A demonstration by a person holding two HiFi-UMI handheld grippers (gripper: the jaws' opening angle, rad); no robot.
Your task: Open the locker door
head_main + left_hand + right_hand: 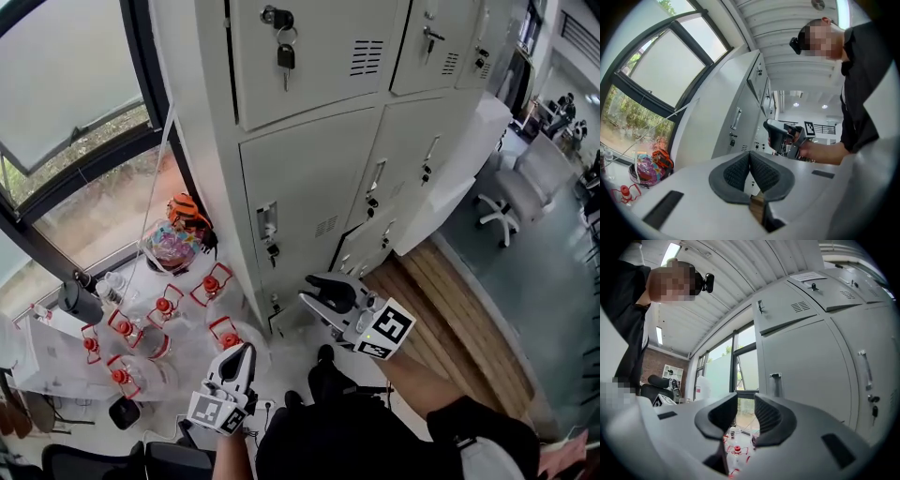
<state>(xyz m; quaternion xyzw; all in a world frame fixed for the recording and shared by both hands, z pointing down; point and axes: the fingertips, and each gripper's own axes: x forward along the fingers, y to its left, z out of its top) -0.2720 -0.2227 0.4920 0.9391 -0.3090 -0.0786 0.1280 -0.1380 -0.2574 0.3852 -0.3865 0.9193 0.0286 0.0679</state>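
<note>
The grey locker bank fills the upper middle of the head view, beside a window. The doors facing the person all sit flush and closed, so the opening looks not yet begun. I cannot tell which door is meant. The right gripper hovers low, near the bottom row of doors but touching none, its jaws apart with nothing between them. The left gripper hangs further from the lockers, jaws together and empty. A key hangs in the top door's lock. Left to do: reach a handle, grip it and pull.
</note>
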